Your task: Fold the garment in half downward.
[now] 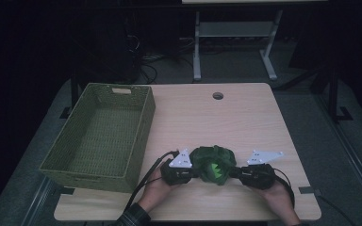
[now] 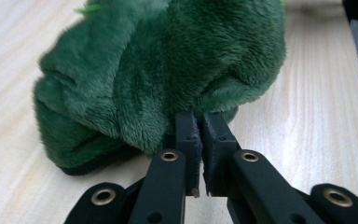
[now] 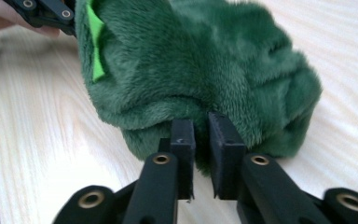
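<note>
A dark green plush toy (image 1: 212,165) with a bright green patch lies on the light wooden table (image 1: 245,122) near its front edge. My left gripper (image 1: 195,170) lies at the toy's left side. In the left gripper view its jaws (image 2: 200,116) are almost together, pinching the fur at the toy's (image 2: 168,70) lower edge. My right gripper (image 1: 233,172) lies at the toy's right side. In the right gripper view its jaws (image 3: 200,119) stand a narrow gap apart against the plush (image 3: 205,70), and I see no fur pressed between them. The left gripper (image 3: 46,11) also shows at the top left there.
A green woven basket (image 1: 148,113) stands on the left part of the table, with its near corner close to my left hand. A cable hole (image 1: 218,95) sits near the far edge. Dark floor and a table frame lie beyond.
</note>
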`<state>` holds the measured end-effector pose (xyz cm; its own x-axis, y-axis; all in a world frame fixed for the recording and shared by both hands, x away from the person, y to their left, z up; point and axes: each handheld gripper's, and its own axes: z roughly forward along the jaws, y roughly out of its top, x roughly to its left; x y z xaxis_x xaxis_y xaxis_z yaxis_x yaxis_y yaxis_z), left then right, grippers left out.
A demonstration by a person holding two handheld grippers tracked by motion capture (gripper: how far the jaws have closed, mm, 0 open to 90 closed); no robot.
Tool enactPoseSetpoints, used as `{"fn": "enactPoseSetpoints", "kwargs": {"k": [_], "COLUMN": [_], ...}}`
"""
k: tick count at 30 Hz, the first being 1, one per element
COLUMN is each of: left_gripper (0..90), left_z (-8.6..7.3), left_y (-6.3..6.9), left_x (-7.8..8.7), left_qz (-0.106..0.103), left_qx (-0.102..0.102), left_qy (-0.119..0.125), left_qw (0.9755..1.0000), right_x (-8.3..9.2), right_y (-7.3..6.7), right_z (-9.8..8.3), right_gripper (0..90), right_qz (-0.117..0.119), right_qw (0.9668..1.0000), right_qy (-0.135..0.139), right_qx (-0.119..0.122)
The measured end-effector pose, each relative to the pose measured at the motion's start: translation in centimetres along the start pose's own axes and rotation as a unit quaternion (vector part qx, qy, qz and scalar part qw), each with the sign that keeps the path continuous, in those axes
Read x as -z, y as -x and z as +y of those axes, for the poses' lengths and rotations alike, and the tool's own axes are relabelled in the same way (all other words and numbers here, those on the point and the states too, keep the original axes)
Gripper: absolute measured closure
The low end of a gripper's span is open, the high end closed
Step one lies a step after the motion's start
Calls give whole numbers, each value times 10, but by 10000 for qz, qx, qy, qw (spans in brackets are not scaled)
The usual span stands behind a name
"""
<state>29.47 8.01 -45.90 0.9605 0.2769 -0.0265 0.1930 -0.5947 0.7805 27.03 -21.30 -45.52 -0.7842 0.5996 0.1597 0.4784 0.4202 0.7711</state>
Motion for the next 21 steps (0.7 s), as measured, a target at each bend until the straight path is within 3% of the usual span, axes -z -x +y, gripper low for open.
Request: {"fn": "enactPoseSetpoints", "kwargs": {"k": [4, 7, 10, 14, 21], "left_gripper": [755, 704, 625, 596, 754], "left_z": [3, 2, -2, -4, 6], "left_y": [3, 7, 10, 16, 11], "left_x": [6, 15, 23, 33, 43], "left_qz": [39, 67, 44, 116, 152], "left_qx": [11, 82, 162, 121, 198], "left_qy": [65, 122, 178, 225, 406], "left_qw": [10000, 9999, 9997, 9996, 9989], "right_x": [4, 10, 14, 24, 31], "right_y": [-3, -5, -7, -10, -7], "right_z": [-3, -6, -10, -13, 6], "right_gripper": [718, 674, 671, 694, 832], "right_qz": [0, -125, -164, -207, -183], "right_qw": [10000, 9999, 9999, 9998, 9994], "right_qy": [45, 3, 17, 79, 302], "right_qx": [9, 44, 7, -20, -44]}}
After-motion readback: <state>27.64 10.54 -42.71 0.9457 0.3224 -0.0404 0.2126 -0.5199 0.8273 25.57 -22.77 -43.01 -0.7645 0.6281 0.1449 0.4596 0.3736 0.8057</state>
